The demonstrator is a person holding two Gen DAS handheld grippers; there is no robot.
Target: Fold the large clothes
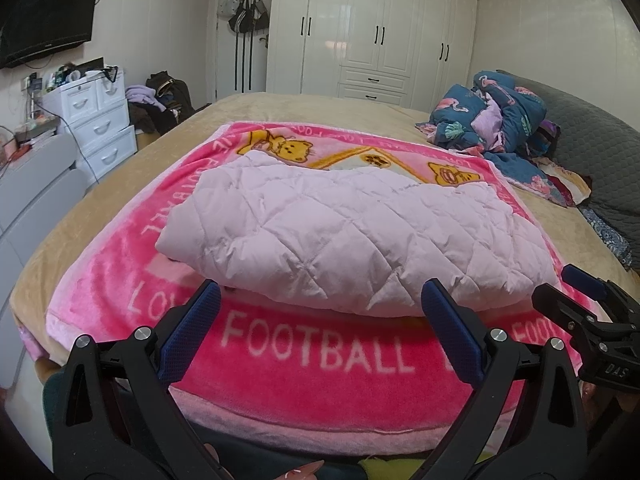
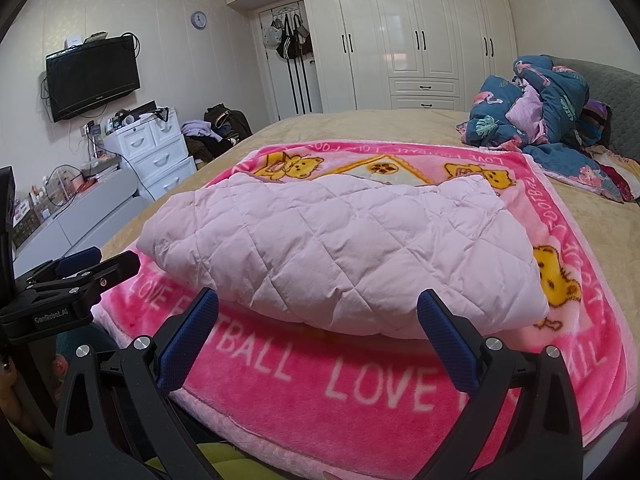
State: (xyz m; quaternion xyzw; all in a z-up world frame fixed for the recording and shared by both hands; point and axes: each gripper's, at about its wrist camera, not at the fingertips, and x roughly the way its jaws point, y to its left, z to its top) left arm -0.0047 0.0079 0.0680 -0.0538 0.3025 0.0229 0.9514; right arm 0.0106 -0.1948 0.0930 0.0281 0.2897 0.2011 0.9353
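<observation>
A pale pink quilted garment (image 1: 340, 232) (image 2: 340, 252) lies folded into a thick rectangle on a bright pink blanket (image 1: 320, 352) (image 2: 360, 392) printed with bears and the words LOVE FOOTBALL. My left gripper (image 1: 322, 300) hovers just in front of the garment's near edge, open, nothing between its blue pads. My right gripper (image 2: 318, 306) stands open in the same way, a little to the right along that edge. Each gripper also shows in the other's view: the right gripper (image 1: 576, 296) at the right border, the left gripper (image 2: 96, 262) at the left.
The blanket lies on a tan bed (image 1: 280, 108). A crumpled blue floral quilt (image 1: 500, 116) (image 2: 540, 112) is heaped at the far right by a grey headboard (image 1: 592, 128). A white drawer unit (image 1: 100, 120), a wall television (image 1: 48, 20) and white wardrobes (image 1: 380, 28) line the room.
</observation>
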